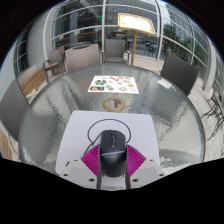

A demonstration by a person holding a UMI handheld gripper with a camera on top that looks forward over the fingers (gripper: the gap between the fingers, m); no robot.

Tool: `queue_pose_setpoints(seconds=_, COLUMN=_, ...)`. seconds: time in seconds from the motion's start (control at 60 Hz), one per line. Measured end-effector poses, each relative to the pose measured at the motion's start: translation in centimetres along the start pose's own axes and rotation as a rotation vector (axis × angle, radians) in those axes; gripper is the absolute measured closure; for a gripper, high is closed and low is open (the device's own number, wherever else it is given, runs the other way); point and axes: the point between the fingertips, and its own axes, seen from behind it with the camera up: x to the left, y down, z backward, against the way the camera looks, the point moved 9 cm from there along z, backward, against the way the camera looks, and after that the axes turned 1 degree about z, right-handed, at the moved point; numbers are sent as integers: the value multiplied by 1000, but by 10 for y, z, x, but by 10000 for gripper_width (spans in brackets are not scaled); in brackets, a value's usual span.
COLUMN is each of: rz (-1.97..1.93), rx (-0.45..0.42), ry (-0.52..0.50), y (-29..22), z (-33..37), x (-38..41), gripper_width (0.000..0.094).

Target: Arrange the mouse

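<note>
Glass-walled room, round glass table (60,110) under my gripper (111,160). Between the pink pads (92,160) sits the black mouse (111,150), pinched by both, over a white mat (85,130). Beyond it lies a colourful printed sheet (113,84), chairs around the rim. My worry: the mouse's rounded sides could squirm out if I tilt, and it would skid on glass if it misses the mat.

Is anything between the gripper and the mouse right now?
Nothing visible. The black mouse sits directly between the gripper's pink-padded fingers, on the white mat on the glass table. The colourful card lies well beyond it.
</note>
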Motion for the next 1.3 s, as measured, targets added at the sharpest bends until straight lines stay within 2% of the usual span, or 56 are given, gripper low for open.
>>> queue_pose_setpoints(seconds=0.05, rz=-11, rx=-2, ry=-4, y=-1, z=-2, x=0, gripper_width=607)
queue_pose_setpoints(seconds=0.267, rz=-40, rx=-1, ry=-2, y=2, z=-1, x=1, gripper_width=438)
queue_pose_setpoints(seconds=0.35, rz=-25, rx=35, ry=-3, y=1, z=5, x=1, gripper_width=194)
queue_pose_setpoints(seconds=0.5, rz=-24, rx=-45, ry=10, y=-26, z=52, x=3, gripper_width=123)
queue_pose_setpoints(seconds=0.667, rz=-67, rx=-151, ry=49, y=-48, z=135, x=4, gripper_width=119)
queue_pose_setpoints(seconds=0.883, rz=-80, rx=-234, ry=102, y=-32, z=225, x=10, gripper_width=121)
queue_pose_setpoints(seconds=1.3, rz=-47, rx=-253, ry=100, y=2, z=296, x=52, gripper_width=118)
